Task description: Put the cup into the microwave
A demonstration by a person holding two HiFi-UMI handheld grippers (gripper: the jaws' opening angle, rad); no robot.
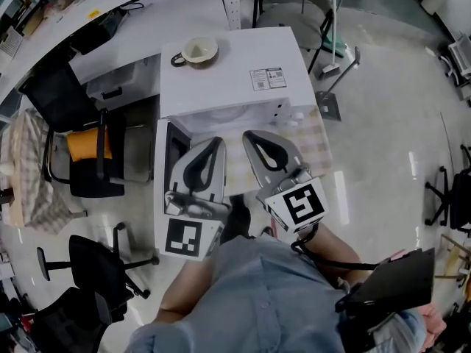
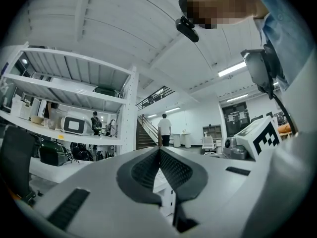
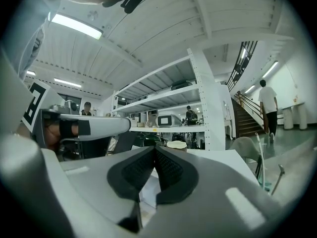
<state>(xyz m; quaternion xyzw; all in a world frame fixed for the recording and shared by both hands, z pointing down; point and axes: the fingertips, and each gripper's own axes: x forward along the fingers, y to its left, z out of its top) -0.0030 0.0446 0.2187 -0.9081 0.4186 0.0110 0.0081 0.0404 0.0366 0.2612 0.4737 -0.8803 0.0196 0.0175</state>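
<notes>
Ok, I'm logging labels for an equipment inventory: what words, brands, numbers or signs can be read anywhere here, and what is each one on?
No text can be read as words.
Sticker on the microwave: print and a code square, too small to read.
Left cube, right cube: black-and-white marker patterns, no words.
Sheets on the dark door: blurred, unreadable.

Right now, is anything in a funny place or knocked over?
Only the cup: it stands upright on top of the microwave, near its far left corner, not inside. Nothing looks spilled or broken.
</notes>
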